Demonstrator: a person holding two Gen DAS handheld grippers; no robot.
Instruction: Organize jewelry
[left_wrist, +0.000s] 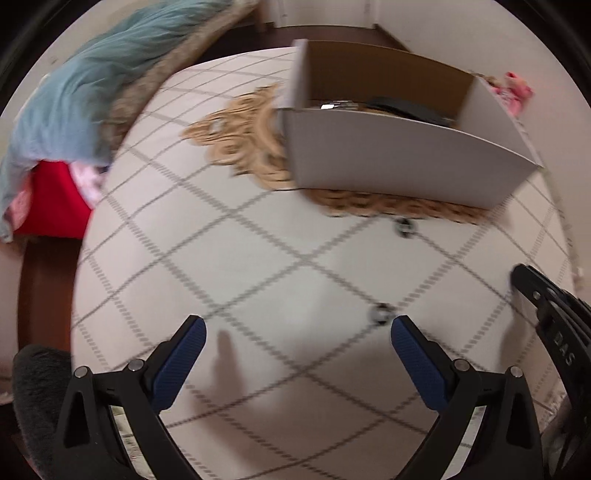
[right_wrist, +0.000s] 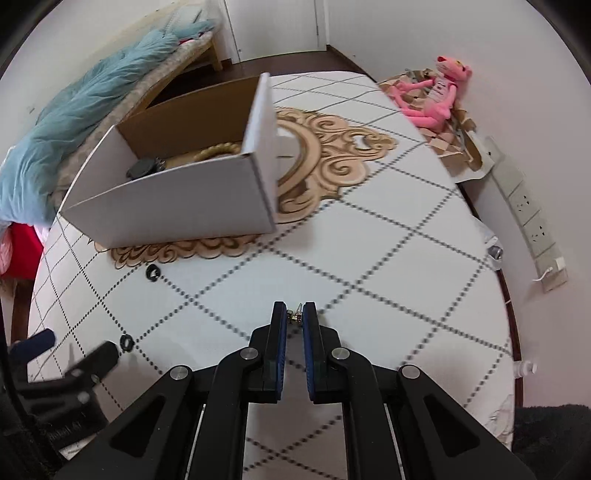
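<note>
A white cardboard box (left_wrist: 399, 162) (right_wrist: 177, 206) with a brown inside stands on the white checked cloth (left_wrist: 258, 266) (right_wrist: 369, 240); dark jewelry (right_wrist: 142, 169) and a gold beaded piece (right_wrist: 218, 150) lie in it. My right gripper (right_wrist: 294, 317) is shut on a small gold earring (right_wrist: 295, 314) just above the cloth. My left gripper (left_wrist: 297, 332) is open and empty over the cloth; it also shows in the right wrist view (right_wrist: 99, 354). A small dark ring (left_wrist: 380, 313) (right_wrist: 126, 341) lies by its right finger. Another dark ring (left_wrist: 404, 226) (right_wrist: 152, 273) lies in front of the box.
A blue blanket (right_wrist: 74, 122) lies on a bed at the left. A pink plush toy (right_wrist: 436, 92) sits at the far right. A power strip (right_wrist: 528, 218) runs along the right wall. A gold ornament pattern (right_wrist: 332, 155) marks the cloth under the box.
</note>
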